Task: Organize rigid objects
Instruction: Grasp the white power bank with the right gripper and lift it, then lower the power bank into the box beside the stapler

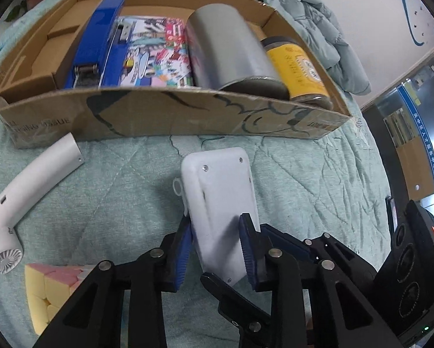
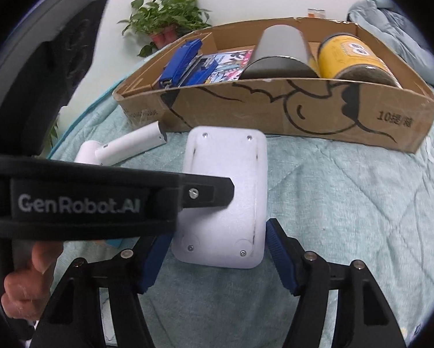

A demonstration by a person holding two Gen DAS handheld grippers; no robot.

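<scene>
Bedding, a quilted green bedspread (image 1: 304, 179), is spread under everything, and a cardboard box (image 1: 170, 116) is set on it as the collecting place; a blue stapler (image 1: 96, 40), a grey cylinder (image 1: 228, 49) and a yellow jar (image 1: 301, 66) are already laid inside. A white hair dryer (image 1: 34, 182) and a pastel cube (image 1: 49, 293) are left outside. Just before the box, a white device (image 2: 225, 197) is held, seemingly for lifting in. It is clamped across its thin edges by the left gripper (image 1: 217, 255), jaws nearly together. The right gripper (image 2: 220, 261) is set astride its wide end, jaws half apart; contact cannot be told.
</scene>
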